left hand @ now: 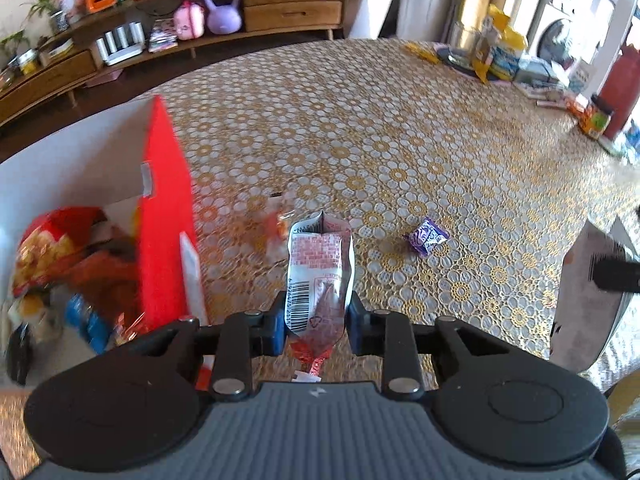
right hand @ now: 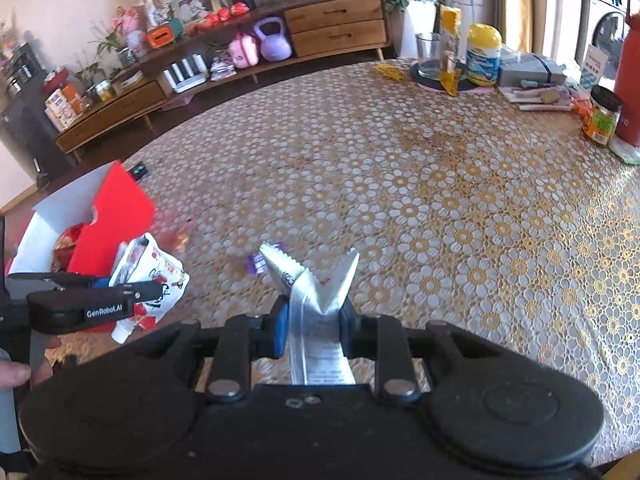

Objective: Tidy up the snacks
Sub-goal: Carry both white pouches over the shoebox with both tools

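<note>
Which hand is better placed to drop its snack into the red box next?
Left, probably. The left gripper holds its red-and-white pouch right beside the open red box; the right gripper, holding a white packet, is farther off.

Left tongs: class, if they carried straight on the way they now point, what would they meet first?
Probably the tablecloth just beyond the pouch held by the left tongs; the orange candy lies slightly aside. Depth unclear.

- The desk [right hand: 400, 184] wears a gold-and-white floral lace cloth.
- At two o'clock on it stand a red bottle [right hand: 629, 80] and, just beside that, a dark-lidded jar [right hand: 602, 118].
- At twelve o'clock a yellow-capped tub [right hand: 483, 56] stands near a drinking glass [right hand: 427, 49].
- Beyond, a wooden sideboard [right hand: 336, 24] holds a purple kettlebell [right hand: 273, 42].
</note>
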{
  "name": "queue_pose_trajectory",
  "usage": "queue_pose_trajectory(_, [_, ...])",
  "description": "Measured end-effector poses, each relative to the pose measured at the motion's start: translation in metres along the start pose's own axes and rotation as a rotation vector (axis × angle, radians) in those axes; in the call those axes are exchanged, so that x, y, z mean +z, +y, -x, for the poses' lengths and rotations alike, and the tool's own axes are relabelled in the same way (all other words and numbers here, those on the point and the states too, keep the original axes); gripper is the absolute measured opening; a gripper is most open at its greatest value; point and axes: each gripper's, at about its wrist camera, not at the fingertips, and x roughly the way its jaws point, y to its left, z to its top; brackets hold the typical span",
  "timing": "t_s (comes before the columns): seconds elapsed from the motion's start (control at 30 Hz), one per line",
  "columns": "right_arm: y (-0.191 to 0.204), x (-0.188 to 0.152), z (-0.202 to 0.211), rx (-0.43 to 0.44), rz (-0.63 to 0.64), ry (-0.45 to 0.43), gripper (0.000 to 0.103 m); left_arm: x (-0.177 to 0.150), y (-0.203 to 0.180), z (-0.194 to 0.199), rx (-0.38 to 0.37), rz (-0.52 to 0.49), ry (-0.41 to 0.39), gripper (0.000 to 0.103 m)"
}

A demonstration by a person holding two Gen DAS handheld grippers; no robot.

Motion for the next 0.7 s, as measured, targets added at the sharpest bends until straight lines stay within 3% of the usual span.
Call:
queue_pose_trajectory(0.37, [0.053,-0.011,0.042,0.048,0.105,-0.042,0.023,-0.018,0.027,0.072,0.033,0.051,-0.053,0.028])
queue_pose_trajectory(0.7, [0.115,0.01,0.062,0.102,0.191,-0.108,0.023,-0.017,0.063,0.125,0.074,0.059,-0.106,0.028])
